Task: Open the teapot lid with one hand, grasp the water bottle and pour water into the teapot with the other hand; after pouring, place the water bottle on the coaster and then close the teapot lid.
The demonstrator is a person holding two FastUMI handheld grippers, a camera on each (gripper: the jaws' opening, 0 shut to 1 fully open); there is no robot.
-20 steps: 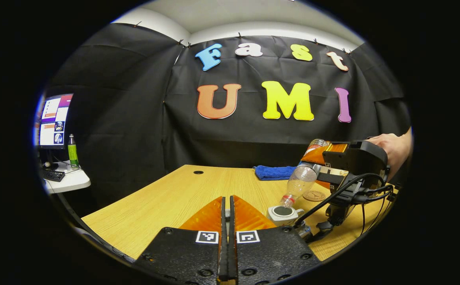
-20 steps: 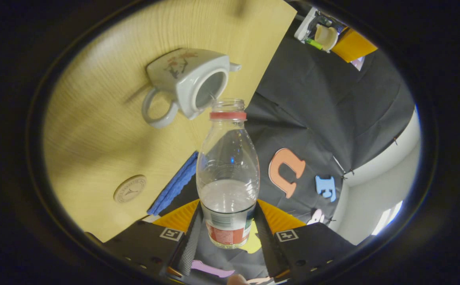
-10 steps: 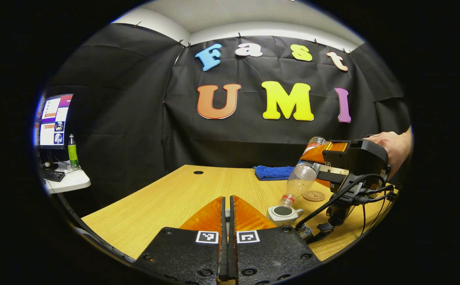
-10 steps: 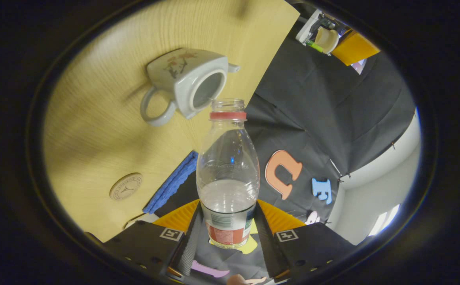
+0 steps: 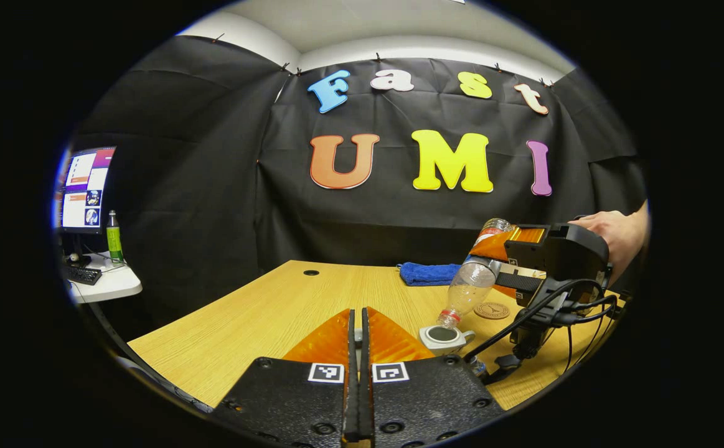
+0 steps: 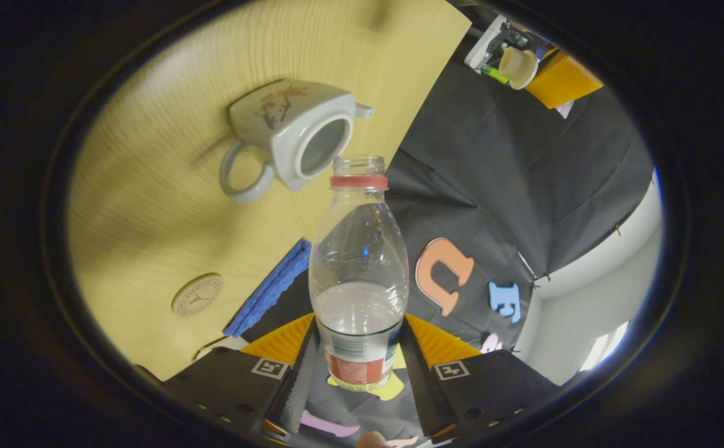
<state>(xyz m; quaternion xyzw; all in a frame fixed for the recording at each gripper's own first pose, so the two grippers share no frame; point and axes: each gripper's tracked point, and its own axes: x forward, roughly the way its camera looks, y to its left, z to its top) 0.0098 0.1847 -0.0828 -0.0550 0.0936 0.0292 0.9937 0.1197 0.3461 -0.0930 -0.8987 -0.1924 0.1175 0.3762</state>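
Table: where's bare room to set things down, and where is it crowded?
The table is bare left of the teapot, up to the cable hole. It is crowded on the right: blue cloth, coaster, and the right gripper tilting the water bottle over the teapot.

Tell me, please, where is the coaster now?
In the left gripper view, the coaster lies on the table at right, behind the teapot and near the blue cloth.

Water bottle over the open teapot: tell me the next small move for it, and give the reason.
Probably hold the tilt a moment longer, then swing upright. The water bottle, clamped in the right hand-held gripper, is tipped mouth-down at the lidless teapot, and some water seems to remain inside. The coaster lies bare on the table, ready to receive it.
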